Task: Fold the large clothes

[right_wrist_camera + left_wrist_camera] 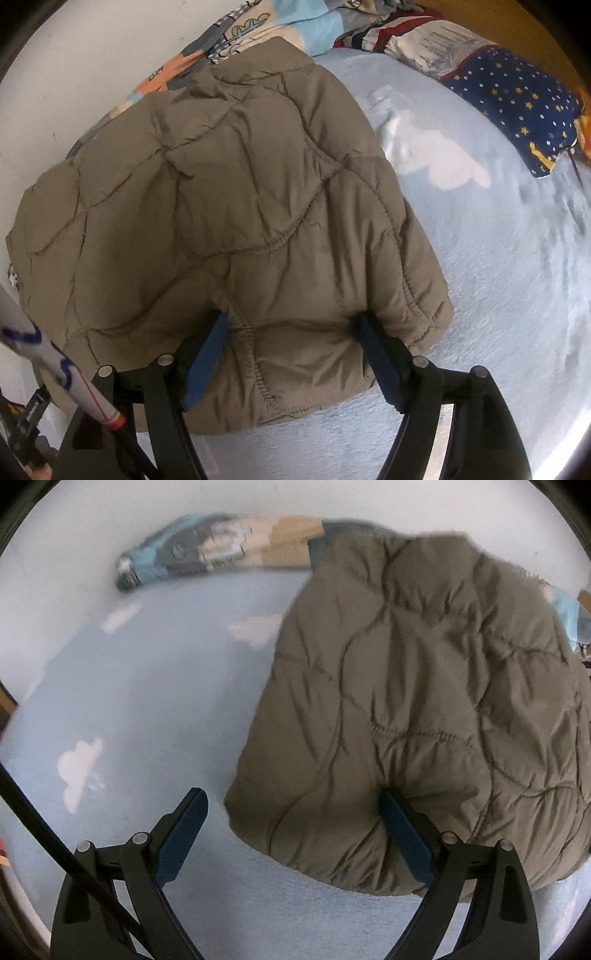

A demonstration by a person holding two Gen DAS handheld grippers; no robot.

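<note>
Left wrist view: showing the left gripper with jaws standing wide apart, the left finger poised over bare pale blue sheet printed with white clouds, the right finger pressing into the near hem of the quilted olive jacket. Lying between the jaws only at its rounded lower-left corner, spreading mostly ahead of and to the right of the right finger, puffed and folded over on itself. Curving beyond the jaws against the white wall, a blurred patterned blanket. Running along the outside of the left finger, a dark cable. Right wrist view: showing the right gripper with both blue-padded fingers sunk into the jacket's near edge, a thick fold with a stitched seam bulging between them; unclear whether the pads are pinching it or merely resting against it, jaws still set wide. Extending from the jaws forward and leftward, the jacket's bulk; lying just outside the right finger, its gathered corner. Sitting beyond it at upper right, a star-patterned navy pillow on the same sheet. Crossing outside the left finger, a white striped cord.
</note>
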